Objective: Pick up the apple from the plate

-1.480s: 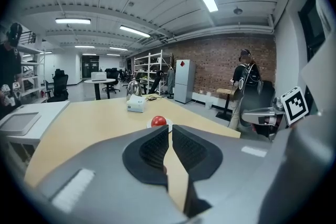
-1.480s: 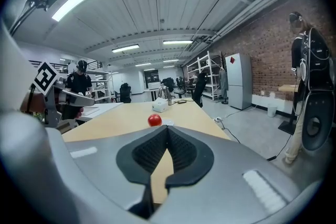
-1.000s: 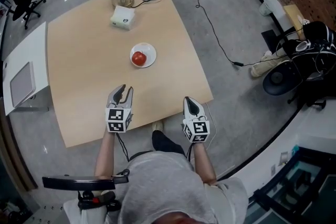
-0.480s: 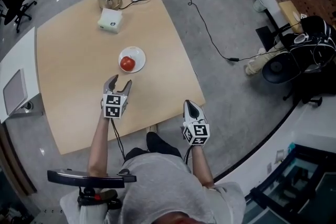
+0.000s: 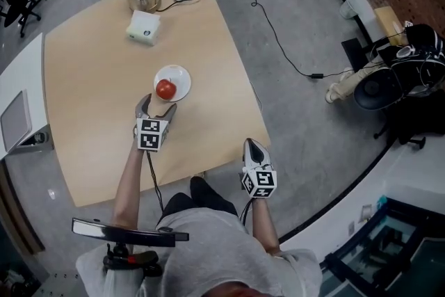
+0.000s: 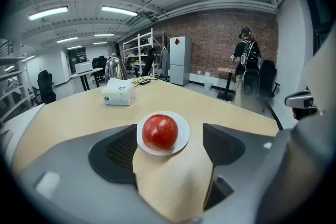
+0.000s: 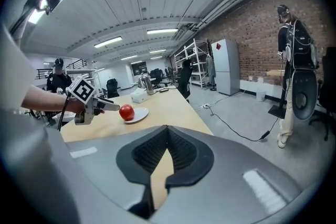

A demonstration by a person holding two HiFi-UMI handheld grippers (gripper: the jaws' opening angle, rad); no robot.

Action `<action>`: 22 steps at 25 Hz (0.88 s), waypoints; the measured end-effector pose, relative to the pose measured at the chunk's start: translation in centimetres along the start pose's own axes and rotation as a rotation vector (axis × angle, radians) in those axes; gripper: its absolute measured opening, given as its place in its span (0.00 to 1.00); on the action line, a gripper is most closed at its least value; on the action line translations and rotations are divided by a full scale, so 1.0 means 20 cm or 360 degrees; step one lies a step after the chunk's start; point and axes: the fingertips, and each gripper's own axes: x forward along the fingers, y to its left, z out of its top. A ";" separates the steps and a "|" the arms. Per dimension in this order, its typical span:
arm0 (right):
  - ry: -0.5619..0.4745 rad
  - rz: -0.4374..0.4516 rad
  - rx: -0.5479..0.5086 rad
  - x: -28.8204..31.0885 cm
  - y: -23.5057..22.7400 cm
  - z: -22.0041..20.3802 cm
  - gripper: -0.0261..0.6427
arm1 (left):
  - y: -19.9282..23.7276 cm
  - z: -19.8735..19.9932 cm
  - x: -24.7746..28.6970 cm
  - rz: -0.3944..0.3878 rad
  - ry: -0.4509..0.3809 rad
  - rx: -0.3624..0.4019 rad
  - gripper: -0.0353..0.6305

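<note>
While my left claw's (image 5: 157,106) jaws have just been opening, I see them standing wide, nothing pressed between the pads. The red apple (image 5: 165,89) sits on its white plate (image 5: 180,76) just ahead of the tips, on the bench (image 5: 90,80). My right claw (image 5: 252,143) is closed and empty, with the apple well ahead to its left.
</note>
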 end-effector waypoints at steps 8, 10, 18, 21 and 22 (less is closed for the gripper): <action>0.0042 -0.0014 0.0005 0.10 -0.04 -0.04 0.05 | 0.04 -0.07 0.21 -0.0010 0.0082 0.0060 0.74; 0.0056 -0.0019 0.0020 0.11 -0.05 -0.05 0.05 | 0.05 -0.09 0.24 -0.0005 0.0092 0.0043 0.74; 0.0099 -0.0020 0.0060 0.15 -0.06 -0.10 0.05 | 0.09 -0.12 0.34 -0.0004 0.0101 0.0015 0.74; 0.0112 -0.0012 0.0085 0.17 -0.05 -0.12 0.05 | 0.10 -0.12 0.37 -0.0002 0.0101 0.0024 0.74; 0.0115 -0.0010 0.0089 0.17 -0.05 -0.12 0.05 | 0.10 -0.12 0.38 -0.0001 0.0102 0.0026 0.74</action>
